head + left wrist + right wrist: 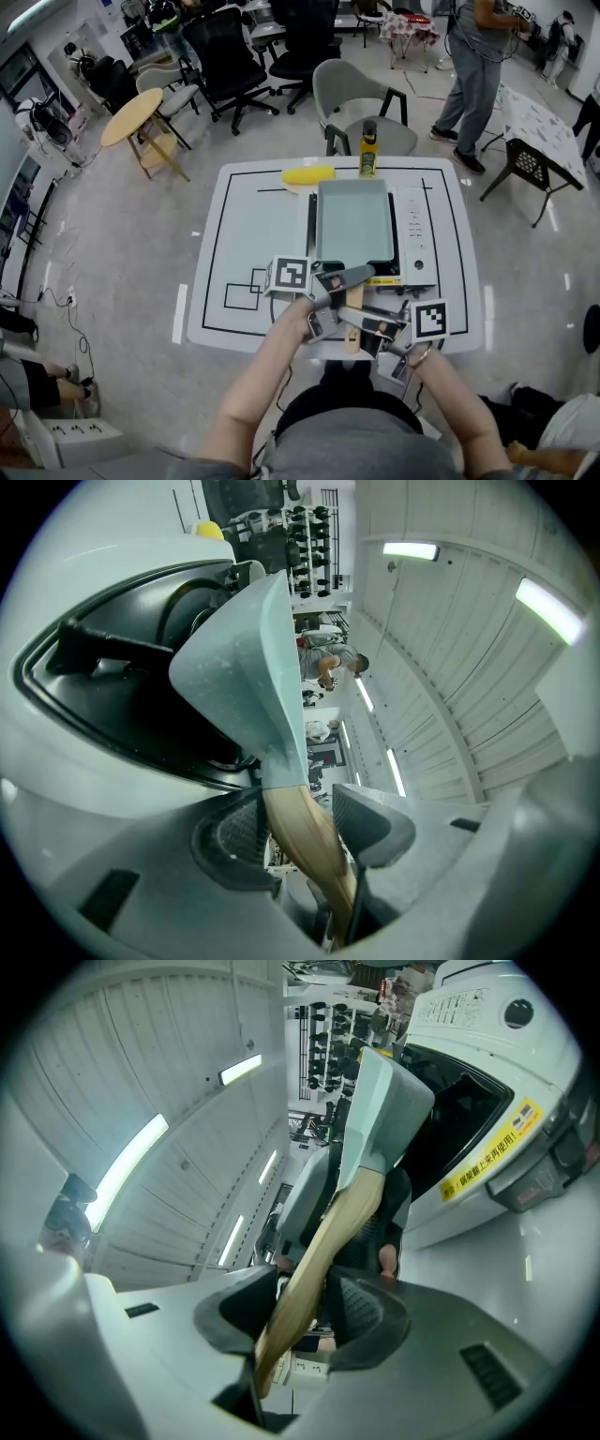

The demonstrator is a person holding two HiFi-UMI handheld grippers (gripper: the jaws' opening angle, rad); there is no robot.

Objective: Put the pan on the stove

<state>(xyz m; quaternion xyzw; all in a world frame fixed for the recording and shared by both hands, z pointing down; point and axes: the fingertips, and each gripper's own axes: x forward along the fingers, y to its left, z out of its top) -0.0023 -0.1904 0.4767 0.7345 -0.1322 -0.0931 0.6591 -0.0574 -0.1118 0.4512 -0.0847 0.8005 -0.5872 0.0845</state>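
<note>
Head view: left gripper (349,279) and right gripper (364,325) both close their fingers on the wooden handle (354,300) of the pan (354,223), likely sharing its weight to keep it level over the stove (416,246).

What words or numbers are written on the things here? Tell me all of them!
No text here can be read well enough to quote.
Yellow sticker on the stove front: dark characters, too blurred to read.
White panel on top of the stove: rows of small print, too small to read.
Bottle label: too small to read.
Marker cubes: black-and-white squares only, no words.
</note>
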